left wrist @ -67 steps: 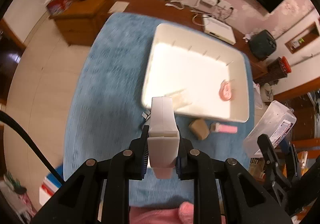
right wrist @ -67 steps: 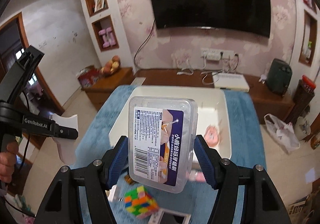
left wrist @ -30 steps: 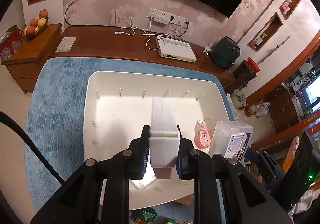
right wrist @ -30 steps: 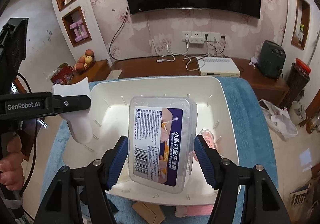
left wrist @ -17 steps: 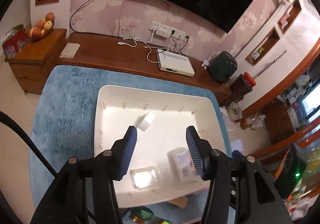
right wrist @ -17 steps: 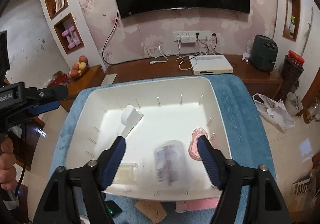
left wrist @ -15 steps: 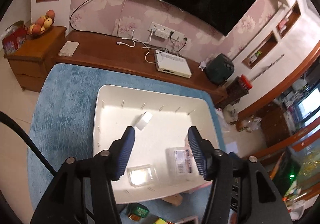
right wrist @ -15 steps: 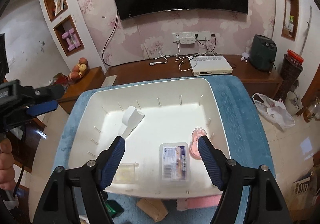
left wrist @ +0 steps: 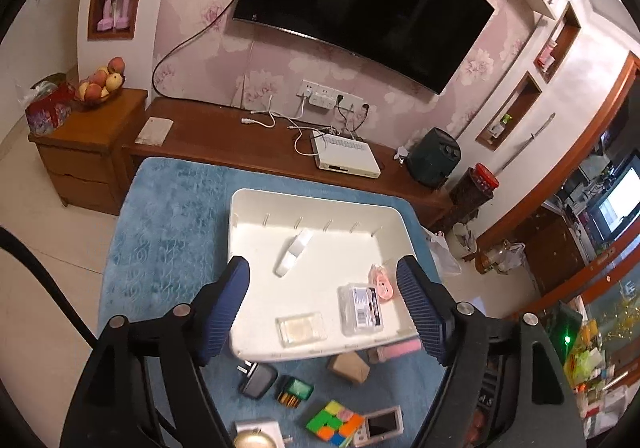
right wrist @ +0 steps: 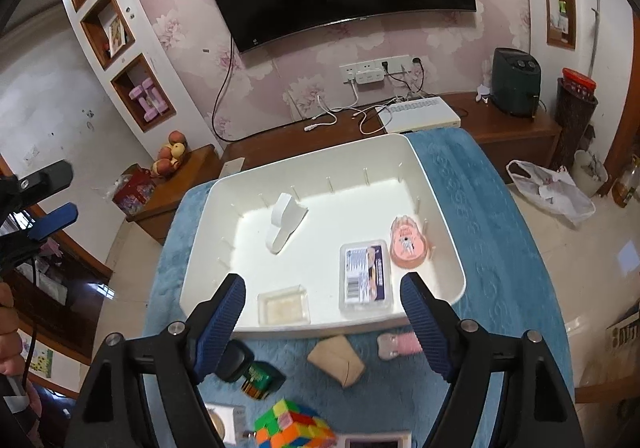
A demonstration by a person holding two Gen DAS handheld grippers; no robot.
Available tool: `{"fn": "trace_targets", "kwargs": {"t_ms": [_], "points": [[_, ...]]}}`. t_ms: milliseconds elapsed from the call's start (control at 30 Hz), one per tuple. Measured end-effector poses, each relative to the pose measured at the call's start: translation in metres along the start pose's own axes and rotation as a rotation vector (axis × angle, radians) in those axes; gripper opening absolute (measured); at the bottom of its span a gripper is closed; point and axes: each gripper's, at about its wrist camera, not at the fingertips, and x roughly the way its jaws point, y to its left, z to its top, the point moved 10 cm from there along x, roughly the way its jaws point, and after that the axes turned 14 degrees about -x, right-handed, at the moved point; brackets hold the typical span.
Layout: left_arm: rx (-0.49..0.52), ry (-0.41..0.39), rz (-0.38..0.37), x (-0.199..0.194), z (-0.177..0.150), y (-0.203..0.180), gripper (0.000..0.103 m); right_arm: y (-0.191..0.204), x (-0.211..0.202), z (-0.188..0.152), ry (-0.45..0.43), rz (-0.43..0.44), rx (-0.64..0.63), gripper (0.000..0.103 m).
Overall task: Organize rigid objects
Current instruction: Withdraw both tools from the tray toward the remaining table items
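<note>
Blue ribbed fingers [left wrist: 228, 308] of left gripper [left wrist: 326, 306] spread wide, nothing between. Right gripper [right wrist: 322, 318] likewise splayed, empty. Both hover above near edge of white rectangular plastic tray [right wrist: 436, 208] on blue fluffy mat [right wrist: 496, 216]. Inside tray: white curved plastic piece [right wrist: 285, 222] at 11 o'clock, clear labelled plastic box [right wrist: 365, 275] at 5, pink round case [right wrist: 407, 242] just right of it, small clear lidded box [right wrist: 283, 306] at 7. Outside, on mat near tray's near edge: tan block [right wrist: 336, 364], pink eraser-like piece [right wrist: 398, 344], multicoloured puzzle cube [right wrist: 294, 428].

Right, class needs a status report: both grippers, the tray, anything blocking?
Left gripper open, empty. Right gripper open, empty. White tray holds four items, including labelled clear box. Rubik's cube outside the tray; nothing blocking.
</note>
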Motion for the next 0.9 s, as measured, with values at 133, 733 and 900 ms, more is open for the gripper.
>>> {"fn": "trace_targets", "kwargs": {"t_ms": [133, 733, 900], "points": [[0.019, -0.023, 0.035, -0.02, -0.013, 0.005, 0.082, 0.002, -0.01, -0.009, -0.002, 0.033, 0.026, 0.081], [-0.061, -0.12, 0.165, -0.095, -0.095, 0.013, 0.082, 0.012, -0.08, -0.084, 0.023, 0.143, -0.009, 0.082], [-0.071, -0.101, 0.182, -0.109, -0.12, 0.016, 0.082, 0.009, -0.09, -0.11, 0.044, 0.161, 0.015, 0.082]]}}
